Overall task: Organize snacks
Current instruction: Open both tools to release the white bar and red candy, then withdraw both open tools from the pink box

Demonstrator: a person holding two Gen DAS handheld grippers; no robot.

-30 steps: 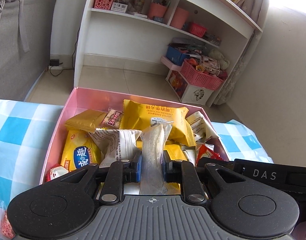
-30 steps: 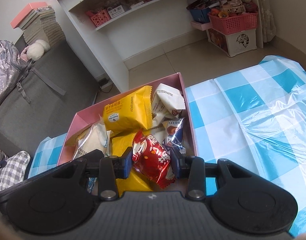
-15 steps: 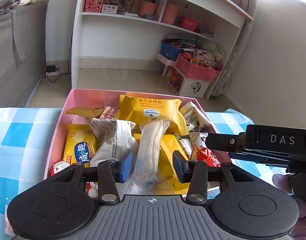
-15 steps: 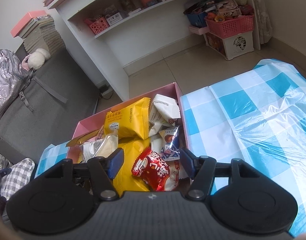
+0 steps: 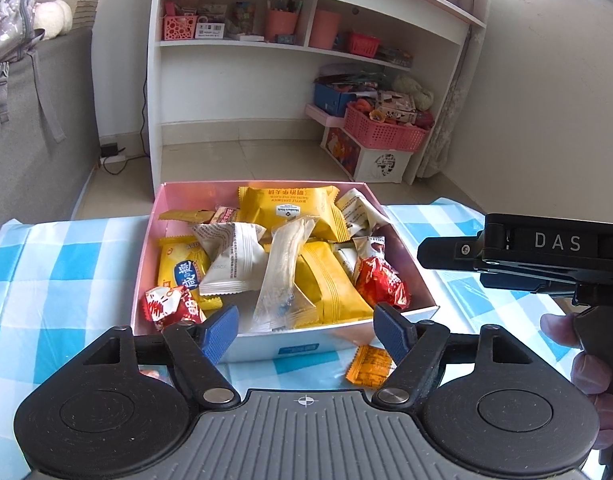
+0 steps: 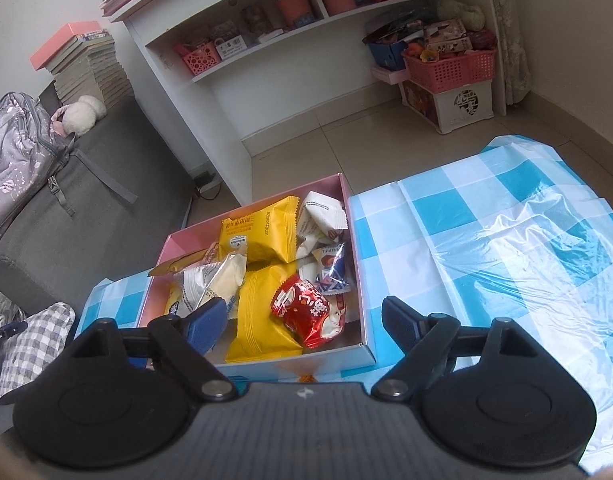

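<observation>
One pink box [image 5: 410, 266] on the checked worktop [image 5: 62, 276] holds three large yellow packs and two red ones. Left gripper [image 5: 306, 330] and right gripper [image 6: 304, 322] are opening wide, fingers empty.

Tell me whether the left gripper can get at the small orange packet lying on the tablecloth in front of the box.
Probably yes. The small orange packet lies alone on the checked tablecloth, outside the pink box, just below the left gripper, whose jaws are opening and hold nothing. Nothing covers it.
</observation>
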